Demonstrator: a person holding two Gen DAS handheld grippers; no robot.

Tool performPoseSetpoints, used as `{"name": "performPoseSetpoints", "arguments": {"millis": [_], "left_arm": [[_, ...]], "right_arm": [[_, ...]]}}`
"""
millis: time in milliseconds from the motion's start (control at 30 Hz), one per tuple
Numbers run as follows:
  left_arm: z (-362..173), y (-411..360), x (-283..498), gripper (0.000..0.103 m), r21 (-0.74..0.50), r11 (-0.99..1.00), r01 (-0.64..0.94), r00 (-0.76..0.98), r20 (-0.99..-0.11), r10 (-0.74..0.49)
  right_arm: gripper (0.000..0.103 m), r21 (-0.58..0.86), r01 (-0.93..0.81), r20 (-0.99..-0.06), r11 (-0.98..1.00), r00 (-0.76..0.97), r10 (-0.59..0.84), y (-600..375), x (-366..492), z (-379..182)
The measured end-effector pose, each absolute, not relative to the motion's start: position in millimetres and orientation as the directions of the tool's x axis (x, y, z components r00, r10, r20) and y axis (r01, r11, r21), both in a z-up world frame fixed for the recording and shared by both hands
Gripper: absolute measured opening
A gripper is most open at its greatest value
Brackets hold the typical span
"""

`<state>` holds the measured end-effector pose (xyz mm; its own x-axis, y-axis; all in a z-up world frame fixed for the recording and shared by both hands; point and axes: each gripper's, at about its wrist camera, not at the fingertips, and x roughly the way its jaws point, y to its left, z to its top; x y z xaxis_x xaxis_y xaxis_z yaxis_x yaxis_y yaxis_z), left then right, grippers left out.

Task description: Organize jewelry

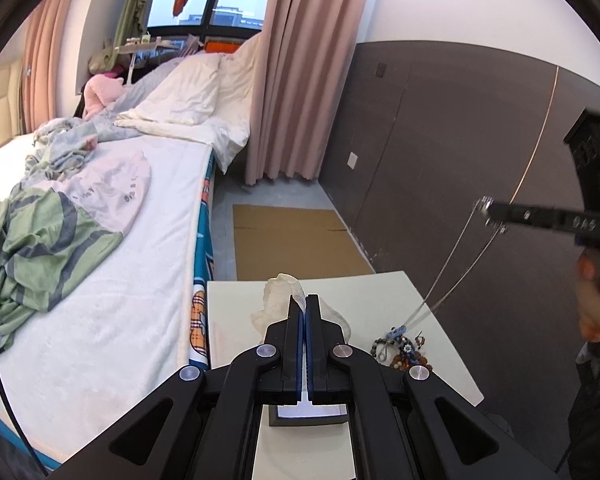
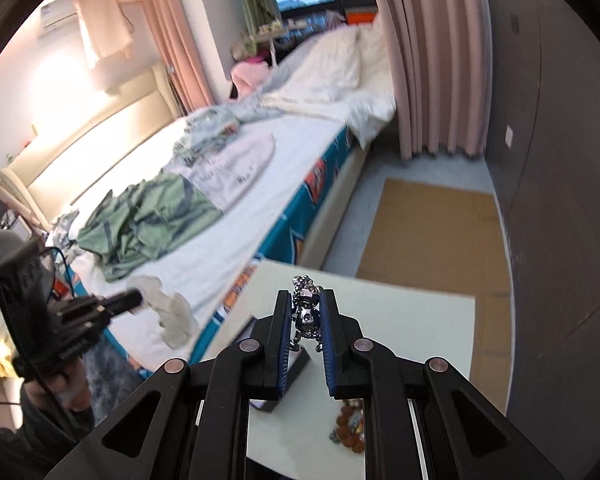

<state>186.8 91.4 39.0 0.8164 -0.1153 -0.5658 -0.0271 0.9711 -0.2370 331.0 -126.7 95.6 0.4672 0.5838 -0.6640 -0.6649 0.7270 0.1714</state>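
Currently the silver chain [image 1: 456, 256] hangs from the right gripper [image 2: 306, 312], whose jaws are clamped on its clasp end. Long axis runs from about 2 o'clock down to 8 in the left wrist view, lower end touching the bead pile [image 1: 400, 350] on the small table [image 1: 364, 292]. Left gripper [image 1: 304, 308] is pinched on a translucent pouch [image 1: 280, 296], at 9 o'clock from the chain's tail. Pouch mouth orientation unclear. Right hand owns the move.

Pinks, greens and pale cream around black tools

Silver chain [image 2: 307, 312] between blue-padded black jaws; cream worktop [image 1: 364, 292] carrying brown and blue beads [image 1: 400, 346]; green, grey-striped cloth [image 1: 40, 240] on a white bed [image 1: 140, 280]; dusty pink curtain [image 1: 292, 80]; dark grey wall [image 1: 440, 140]; tan cardboard [image 1: 296, 240].
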Motion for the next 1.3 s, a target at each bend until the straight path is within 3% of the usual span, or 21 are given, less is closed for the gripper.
{"name": "performPoseSetpoints", "arguments": {"millis": [300,500,900,1300], "left_arm": [[49,104,175,0.0,-0.243,0.969,-0.049,0.833,-0.545,-0.095],[45,112,170,0.0,-0.255,0.965,-0.064,0.834,-0.544,-0.088],[33,119,170,0.0,-0.261,0.962,-0.082,0.82,-0.567,-0.084],[17,128,168,0.0,-0.25,0.959,-0.134,0.794,-0.607,-0.048]], "right_arm": [[0.015,0.134,-0.716,-0.589,0.685,0.499,0.636,-97,307,146],[0.015,0.117,-0.75,-0.582,0.651,0.479,0.657,-75,296,151],[0.015,0.151,-0.756,-0.636,0.637,0.419,0.648,-48,302,106],[0.015,0.244,-0.718,-0.737,0.652,0.299,0.605,-32,325,1]]}}
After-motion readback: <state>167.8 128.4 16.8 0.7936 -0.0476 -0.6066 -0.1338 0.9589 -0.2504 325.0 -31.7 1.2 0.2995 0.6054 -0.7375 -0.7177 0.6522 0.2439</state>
